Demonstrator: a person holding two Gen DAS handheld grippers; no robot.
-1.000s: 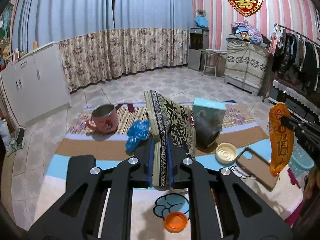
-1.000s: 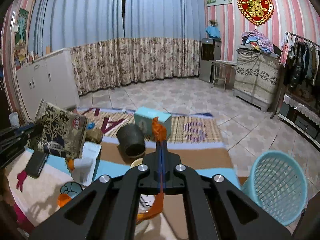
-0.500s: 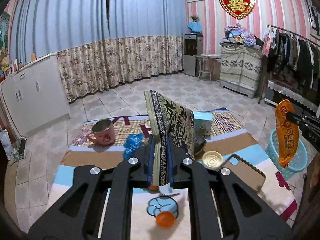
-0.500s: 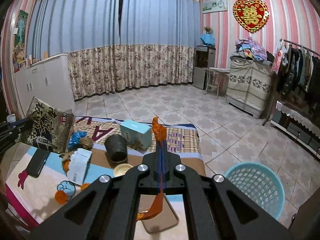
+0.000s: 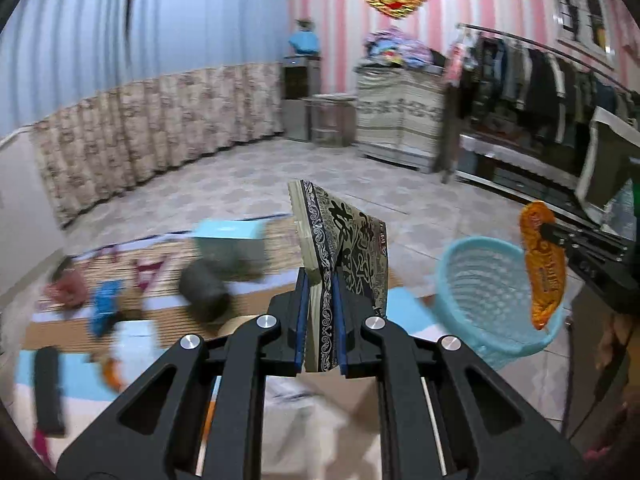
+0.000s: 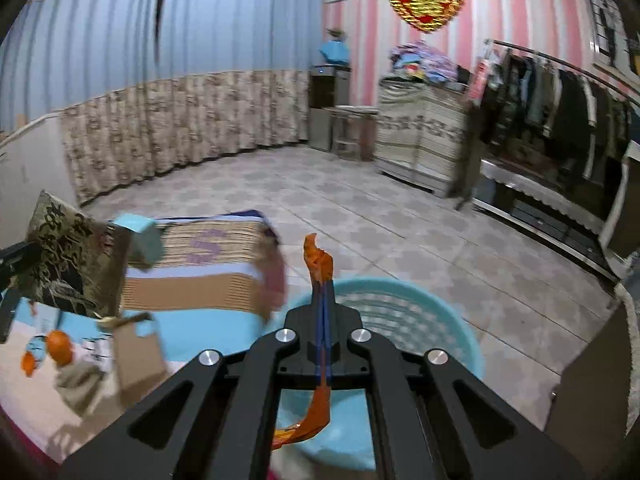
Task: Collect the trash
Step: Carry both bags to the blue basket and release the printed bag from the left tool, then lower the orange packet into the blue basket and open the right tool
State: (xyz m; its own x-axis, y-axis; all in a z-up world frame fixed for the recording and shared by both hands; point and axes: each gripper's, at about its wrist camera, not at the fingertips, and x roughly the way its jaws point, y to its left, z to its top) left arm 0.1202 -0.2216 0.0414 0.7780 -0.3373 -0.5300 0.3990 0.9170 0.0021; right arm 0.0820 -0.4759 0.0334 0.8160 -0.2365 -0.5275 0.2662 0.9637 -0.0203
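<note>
While both wrappers hang clamped, the turquoise basket [image 6: 400, 320] decides the drop. Orange wrapper [image 6: 318, 264]: thin, long axis running along the fingers of the right gripper [image 6: 323, 300], jaws pinched flat on it, its lower tail curling down under the jaw over the basket's near rim. In the right wrist view the basket mouth lies directly ahead and below the tips, so this hand is plainly the nearer; a release should land inside.

Patterned black-and-gold packet [image 5: 344, 264]: stiff, flat, standing upright on edge in the left gripper [image 5: 320, 320], jaws narrow and closed on its lower edge. From this hand the basket [image 5: 480, 292] sits off to the right on the tiled floor, beside the mat's [image 5: 152, 308] right edge, not yet under the packet. It likely needs carrying further right first.

Left of the packet the mat's clutter is motion-blurred; a dark cylinder and a blue box, probably.
</note>
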